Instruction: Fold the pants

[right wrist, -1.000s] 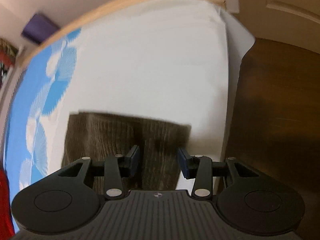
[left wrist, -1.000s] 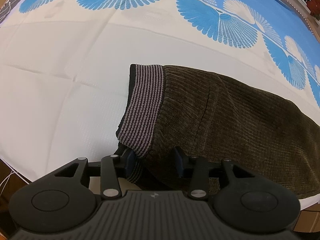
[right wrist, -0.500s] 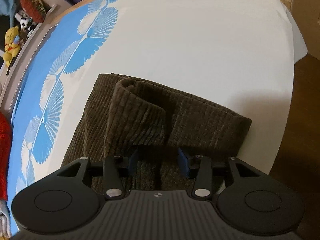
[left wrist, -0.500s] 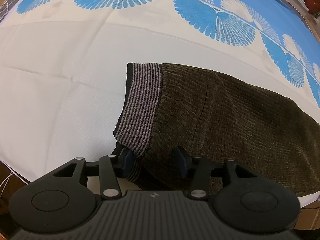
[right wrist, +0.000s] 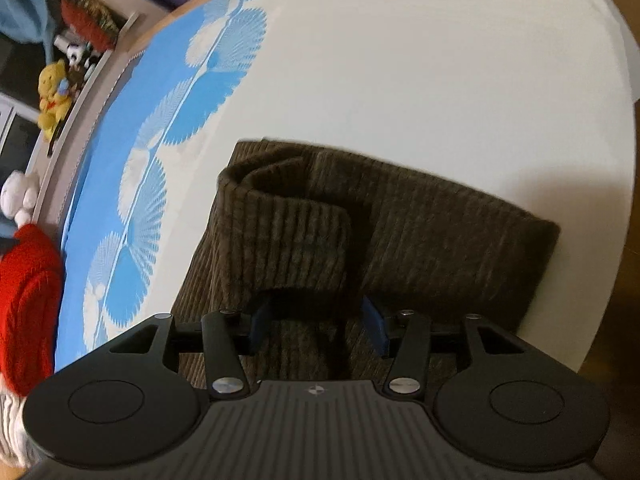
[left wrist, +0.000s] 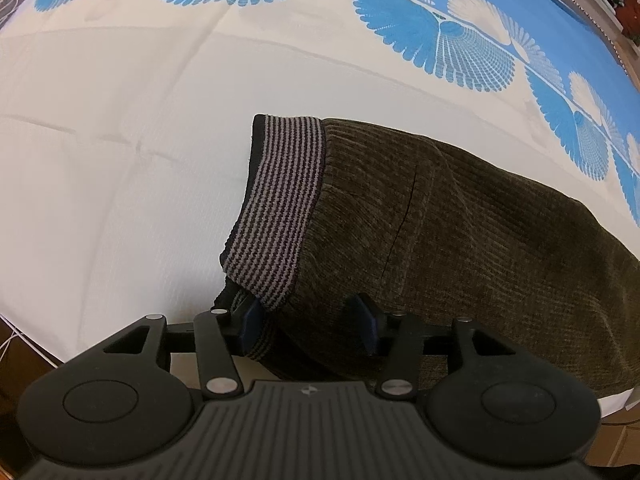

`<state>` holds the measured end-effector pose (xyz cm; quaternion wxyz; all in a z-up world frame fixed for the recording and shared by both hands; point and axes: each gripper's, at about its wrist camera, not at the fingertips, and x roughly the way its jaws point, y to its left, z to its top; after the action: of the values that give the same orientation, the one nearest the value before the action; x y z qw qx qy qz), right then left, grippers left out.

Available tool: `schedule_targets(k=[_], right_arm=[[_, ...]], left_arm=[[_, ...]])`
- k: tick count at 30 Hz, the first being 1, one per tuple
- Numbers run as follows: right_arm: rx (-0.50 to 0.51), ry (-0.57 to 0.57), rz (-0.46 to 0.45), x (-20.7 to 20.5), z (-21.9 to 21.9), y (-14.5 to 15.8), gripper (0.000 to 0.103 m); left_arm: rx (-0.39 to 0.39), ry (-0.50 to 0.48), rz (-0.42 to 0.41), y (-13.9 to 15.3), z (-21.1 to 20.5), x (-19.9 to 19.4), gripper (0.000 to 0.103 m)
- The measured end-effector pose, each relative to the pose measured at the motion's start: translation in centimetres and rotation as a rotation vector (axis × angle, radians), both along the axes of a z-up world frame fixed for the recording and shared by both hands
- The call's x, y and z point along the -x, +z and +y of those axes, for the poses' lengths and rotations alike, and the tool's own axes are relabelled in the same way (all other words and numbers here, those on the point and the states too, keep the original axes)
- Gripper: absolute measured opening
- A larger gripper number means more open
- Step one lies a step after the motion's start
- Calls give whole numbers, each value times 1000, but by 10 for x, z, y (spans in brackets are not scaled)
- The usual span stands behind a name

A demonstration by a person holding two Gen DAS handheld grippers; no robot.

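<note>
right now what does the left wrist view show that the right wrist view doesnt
Only the left wrist view shows the striped waistband of the pants, with the left tool straddling their near edge.

Only the right wrist view shows the rolled leg end, the right tool around it, a yellow plush toy and a red garment.

Both show brown corduroy on the white and blue sheet.

One pants [left wrist: 460, 240], two tools, one tablecloth [left wrist: 120, 160].

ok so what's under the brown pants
The brown pants lie on the white sheet with its blue fan border. Beneath the striped waistband a second layer peeks out; the sheet directly below is covered.
</note>
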<state>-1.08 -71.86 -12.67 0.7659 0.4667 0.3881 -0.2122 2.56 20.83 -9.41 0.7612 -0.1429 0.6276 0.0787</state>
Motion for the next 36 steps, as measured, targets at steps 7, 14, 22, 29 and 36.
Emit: schedule_targets(k=[7, 14, 22, 29, 36], right_arm=[[20, -17, -30, 6, 2, 12, 6], [111, -153, -141, 47, 6, 66, 2], [133, -246, 251, 68, -12, 31, 3], [295, -306, 218, 71, -10, 57, 7], [320, 89, 15, 21, 32, 64, 31]], left_arm=[[-34, 0, 4, 1, 4, 0, 31], [-41, -16, -47, 16, 4, 10, 17], [-121, -177, 30, 7, -9, 21, 22], [-244, -128, -173, 50, -7, 21, 31], [-162, -276, -282, 62, -35, 20, 31]])
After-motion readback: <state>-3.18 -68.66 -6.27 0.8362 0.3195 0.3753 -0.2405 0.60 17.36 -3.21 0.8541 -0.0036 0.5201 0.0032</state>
